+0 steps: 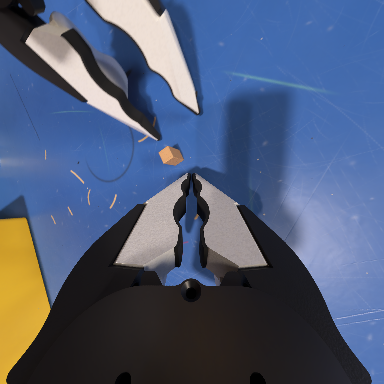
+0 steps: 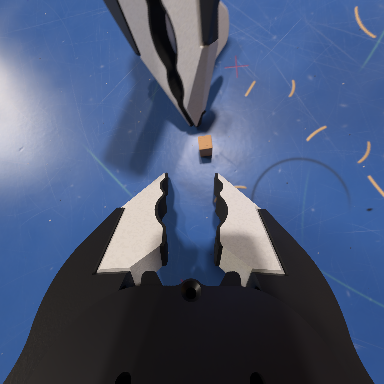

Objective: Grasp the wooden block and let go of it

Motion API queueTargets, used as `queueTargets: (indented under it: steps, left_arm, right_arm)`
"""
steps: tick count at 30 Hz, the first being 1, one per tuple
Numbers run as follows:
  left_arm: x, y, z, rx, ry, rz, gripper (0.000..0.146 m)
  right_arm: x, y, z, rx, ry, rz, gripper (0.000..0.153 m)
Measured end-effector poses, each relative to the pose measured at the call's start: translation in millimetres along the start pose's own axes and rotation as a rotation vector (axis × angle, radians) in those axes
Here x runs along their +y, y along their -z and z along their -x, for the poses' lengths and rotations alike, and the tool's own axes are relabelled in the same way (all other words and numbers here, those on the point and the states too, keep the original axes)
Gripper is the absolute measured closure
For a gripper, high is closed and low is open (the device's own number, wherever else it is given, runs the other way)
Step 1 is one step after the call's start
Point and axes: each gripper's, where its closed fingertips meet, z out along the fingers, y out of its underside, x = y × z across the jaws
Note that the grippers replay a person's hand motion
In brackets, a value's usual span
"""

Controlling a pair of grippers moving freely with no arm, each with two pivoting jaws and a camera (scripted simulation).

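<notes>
A small wooden block (image 1: pixel 170 155) lies free on the blue table, between the two grippers. My left gripper (image 1: pixel 191 174) is shut and empty, its tips just short of the block and a little to its right. My right gripper (image 2: pixel 191 174) is open and empty, with the block (image 2: pixel 205 145) a short way ahead of its tips, slightly right of centre. The right gripper also shows in the left wrist view (image 1: pixel 179 126), open, coming from the upper left. The left gripper also shows in the right wrist view (image 2: pixel 194 124), shut, just beyond the block.
The blue table (image 1: pixel 291 145) is scratched, with thin orange curved marks (image 1: pixel 77 176) and a dark drawn circle (image 2: pixel 301 182). A flat yellow object (image 1: pixel 18 291) lies at the left edge of the left wrist view. A red cross mark (image 2: pixel 236 66) is on the table.
</notes>
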Motion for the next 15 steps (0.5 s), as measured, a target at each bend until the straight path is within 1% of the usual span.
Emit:
queueTargets:
  steps: [2, 5, 6, 8, 9, 11, 13, 15]
  left_arm:
    - [3.5, 0.5, 4.7, -0.016, 0.000, 0.012, 0.144]
    - [13.6, 1.2, 17.9, -0.087, 0.016, 0.070, 0.142]
    - [13.2, 2.4, 17.9, -0.085, 0.023, 0.064, 0.142]
    - [5.2, 5.6, 11.0, -0.036, 0.041, 0.010, 0.141]
    - [0.8, 6.4, 6.8, -0.016, 0.047, -0.013, 0.140]
    - [-2.9, 3.9, -0.1, 0.009, 0.040, -0.013, 0.140]
    - [-3.3, -0.1, 0.1, -0.005, 0.023, 0.000, 0.141]
    - [-0.5, -2.1, 5.1, -0.017, 0.039, 0.017, 0.142]
  right_arm:
    - [2.6, 1.0, 4.6, -0.008, 0.003, 0.011, 0.110]
    - [3.9, 2.4, 8.1, -0.005, 0.028, 0.015, 0.111]
    - [2.2, 3.9, 4.0, 0.026, 0.038, 0.008, 0.111]
    - [-4.4, 6.3, -2.8, 0.077, 0.032, -0.033, 0.109]
    - [-6.0, 5.6, -3.7, 0.077, 0.029, -0.043, 0.108]
    - [-3.1, 1.9, -3.5, 0.078, 0.035, -0.012, 0.106]
    - [-1.1, -1.1, -0.7, 0.063, 0.033, 0.009, 0.106]
    - [-1.2, -2.2, 3.7, 0.045, 0.031, 0.008, 0.109]
